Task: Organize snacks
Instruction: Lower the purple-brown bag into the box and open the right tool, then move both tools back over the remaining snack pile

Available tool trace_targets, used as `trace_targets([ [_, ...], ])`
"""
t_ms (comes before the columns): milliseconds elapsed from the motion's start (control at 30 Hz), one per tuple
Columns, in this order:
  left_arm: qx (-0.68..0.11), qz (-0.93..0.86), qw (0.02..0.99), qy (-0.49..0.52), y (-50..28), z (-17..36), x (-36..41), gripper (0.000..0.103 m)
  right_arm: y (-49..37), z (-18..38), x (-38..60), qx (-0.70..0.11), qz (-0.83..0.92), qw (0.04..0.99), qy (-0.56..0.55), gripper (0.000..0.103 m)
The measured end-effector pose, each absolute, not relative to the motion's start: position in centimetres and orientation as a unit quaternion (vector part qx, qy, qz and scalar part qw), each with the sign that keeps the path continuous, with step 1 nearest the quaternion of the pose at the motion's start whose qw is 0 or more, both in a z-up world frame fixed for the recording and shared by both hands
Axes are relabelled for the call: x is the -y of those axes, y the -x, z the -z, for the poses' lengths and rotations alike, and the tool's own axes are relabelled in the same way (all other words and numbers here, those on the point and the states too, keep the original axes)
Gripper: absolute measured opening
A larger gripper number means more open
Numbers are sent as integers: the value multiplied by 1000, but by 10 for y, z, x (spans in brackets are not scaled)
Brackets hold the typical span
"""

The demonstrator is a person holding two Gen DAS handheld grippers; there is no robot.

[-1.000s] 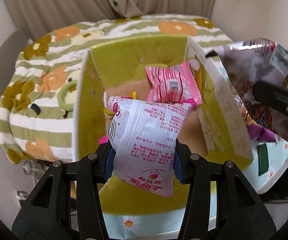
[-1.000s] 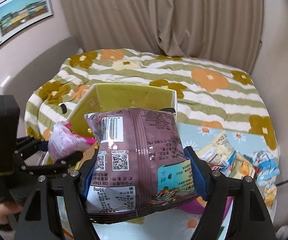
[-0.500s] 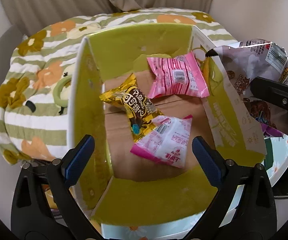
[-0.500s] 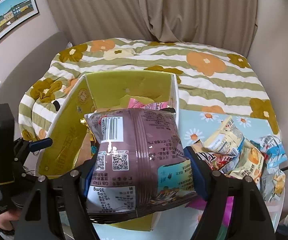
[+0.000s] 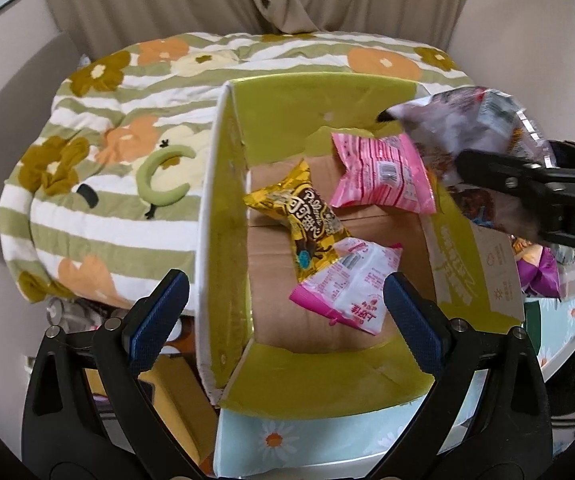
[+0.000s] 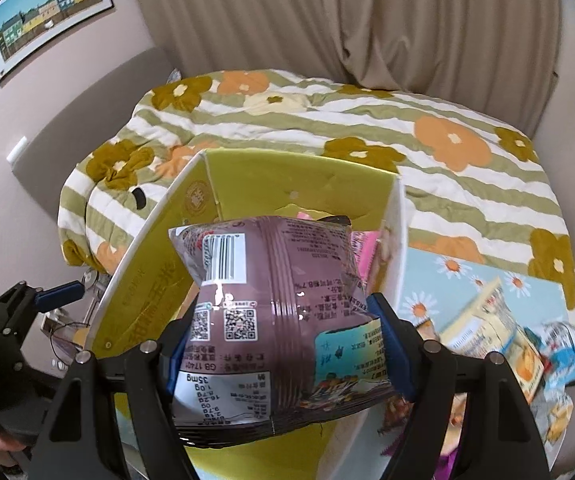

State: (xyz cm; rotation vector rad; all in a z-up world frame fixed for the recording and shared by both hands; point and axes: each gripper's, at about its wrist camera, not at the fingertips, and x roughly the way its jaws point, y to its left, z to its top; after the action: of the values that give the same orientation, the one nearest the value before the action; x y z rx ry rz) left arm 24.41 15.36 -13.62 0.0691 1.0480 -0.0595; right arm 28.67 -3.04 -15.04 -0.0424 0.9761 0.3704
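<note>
The left tongs (image 5: 283, 304) stand wide apart with nothing between their blue pads, hanging over the near end of the open cardboard box with yellow-green flaps (image 5: 223, 216). Their jaws have just been opening; the white-and-pink snack packet (image 5: 347, 284) lies free on the brown box floor between and beyond the tips. Its upper corner rests on a yellow-and-brown foil wrapper (image 5: 307, 220), and farther back a pink striped packet (image 5: 383, 172) lies against the far flap.

The right tongs (image 6: 279, 320) are clamped on a purple-brown foil snack bag (image 6: 271, 312), the pads pressing its two sides. In the right wrist view this bag fills the middle and hides most of the box interior; only a sliver of pink shows past its right edge. In the left wrist view the same bag is blurred and its lower part is covered by a black arm of the right tongs, reaching in over the box's right wall.

The box sits on a tabletop covered in a pale blue daisy-print cloth (image 6: 463, 276). To its right lies a heap of further snack packets (image 6: 499, 336), smeared and cut off by the frame edge, so their labels cannot be read. Beyond everything lie a bed with a green-striped floral quilt (image 6: 367, 120) and beige curtains (image 6: 367, 20).
</note>
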Motion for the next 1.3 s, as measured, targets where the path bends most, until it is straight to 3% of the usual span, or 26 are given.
trace_targets([
  [200,-506,12,862,-26,-249,139,-157,97,-301,165,17,-473,-195,859,23,75],
  [267,-508,9,861,-26,-250,141,-158,97,-304,170,16,-474,-204,856,17,85],
  [300,-509,8,860,-26,-250,142,-158,97,-305,172,17,-474,-204,856,16,96],
  [367,-512,5,858,-27,-250,146,-160,97,-304,173,19,-469,-206,859,15,102],
  [733,-509,10,860,-31,-253,142,-163,97,-299,168,24,-474,-200,858,11,102],
  [1300,-462,69,882,-61,-244,95,-147,97,-252,107,50,-418,-117,901,-1,102],
])
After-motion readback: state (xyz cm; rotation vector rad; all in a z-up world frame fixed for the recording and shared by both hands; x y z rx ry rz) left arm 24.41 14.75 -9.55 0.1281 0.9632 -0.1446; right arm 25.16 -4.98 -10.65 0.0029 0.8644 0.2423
